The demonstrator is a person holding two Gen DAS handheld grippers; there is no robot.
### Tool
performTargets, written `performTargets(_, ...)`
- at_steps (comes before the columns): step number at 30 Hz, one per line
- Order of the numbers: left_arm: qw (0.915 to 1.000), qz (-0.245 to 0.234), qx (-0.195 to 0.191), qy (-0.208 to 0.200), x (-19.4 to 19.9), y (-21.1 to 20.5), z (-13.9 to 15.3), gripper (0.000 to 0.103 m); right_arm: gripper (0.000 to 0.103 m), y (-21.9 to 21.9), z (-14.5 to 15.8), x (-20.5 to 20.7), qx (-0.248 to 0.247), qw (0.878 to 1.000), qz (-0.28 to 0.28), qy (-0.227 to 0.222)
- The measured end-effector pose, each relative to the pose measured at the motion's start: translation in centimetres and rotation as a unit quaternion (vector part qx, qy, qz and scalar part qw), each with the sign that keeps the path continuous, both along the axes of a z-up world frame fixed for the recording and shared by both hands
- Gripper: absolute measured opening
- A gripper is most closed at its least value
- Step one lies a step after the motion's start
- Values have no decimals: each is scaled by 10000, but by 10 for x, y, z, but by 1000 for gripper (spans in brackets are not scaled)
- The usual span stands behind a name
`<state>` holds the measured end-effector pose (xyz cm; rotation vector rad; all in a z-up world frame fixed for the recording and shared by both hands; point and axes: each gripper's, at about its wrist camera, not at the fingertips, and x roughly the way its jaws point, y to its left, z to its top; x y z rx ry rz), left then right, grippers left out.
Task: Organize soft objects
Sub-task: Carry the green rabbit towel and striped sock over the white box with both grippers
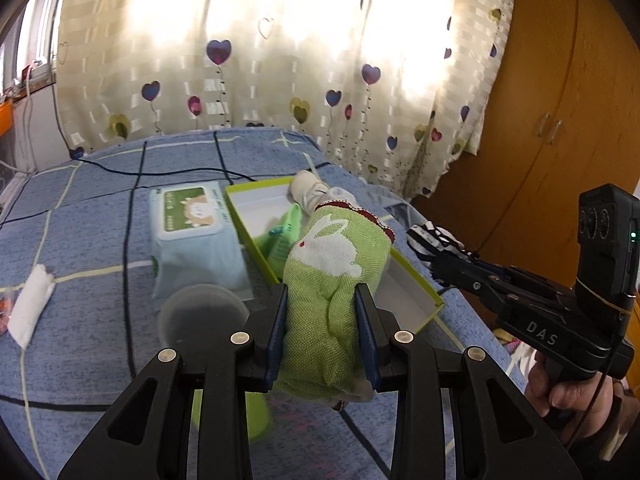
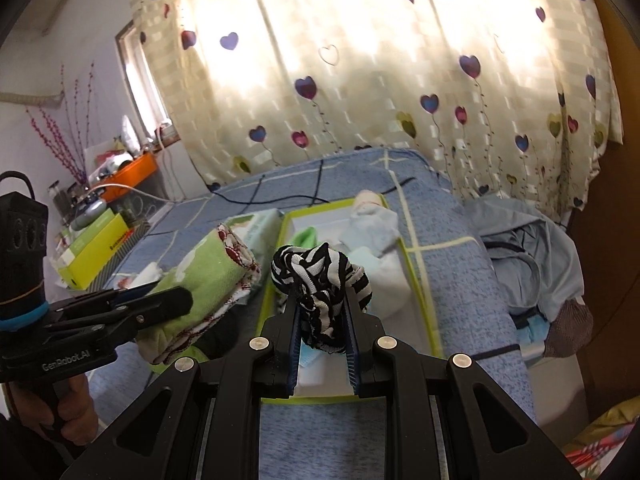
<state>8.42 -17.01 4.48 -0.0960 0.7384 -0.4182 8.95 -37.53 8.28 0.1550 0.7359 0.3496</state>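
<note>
My left gripper [image 1: 322, 292] is shut on a rolled green cloth with a white rabbit [image 1: 336, 264], held above the bed beside an open green-rimmed box [image 1: 416, 300]. The same green cloth [image 2: 208, 268] and left gripper [image 2: 160, 300] show at the left of the right wrist view. My right gripper [image 2: 322, 300] is shut on a black-and-white striped sock bundle [image 2: 320, 280], held over the near end of the box [image 2: 416, 280]. That right gripper [image 1: 424, 240] and its striped sock [image 1: 440, 236] appear at the right of the left wrist view. Pale socks [image 2: 376, 224] and a green item [image 2: 304, 236] lie in the box.
A pack of wet wipes [image 1: 192, 236] lies left of the box on the blue checked bedspread [image 1: 88, 208]. A clear round lid [image 1: 200, 316] and white tissue [image 1: 30, 308] lie nearer. Blue clothes [image 2: 528, 240] are heaped at the bed's right. A wooden wardrobe [image 1: 560, 100] stands right.
</note>
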Motion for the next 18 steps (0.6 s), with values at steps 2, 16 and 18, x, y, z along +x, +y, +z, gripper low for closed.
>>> performTargets(2,10000,-68,24,49,1,-6,-3,33,18,-3,-5,1,-18,10000,-24,71)
performTargets(16,9969,-490,197,580,18,-45,-37,33,18,-17,-43,14,-273,9977,-87,611)
performTargets(18,9962,-539,219,641,20,-49,-40,33,18,-18,-47,18,-309,9972,-97,677)
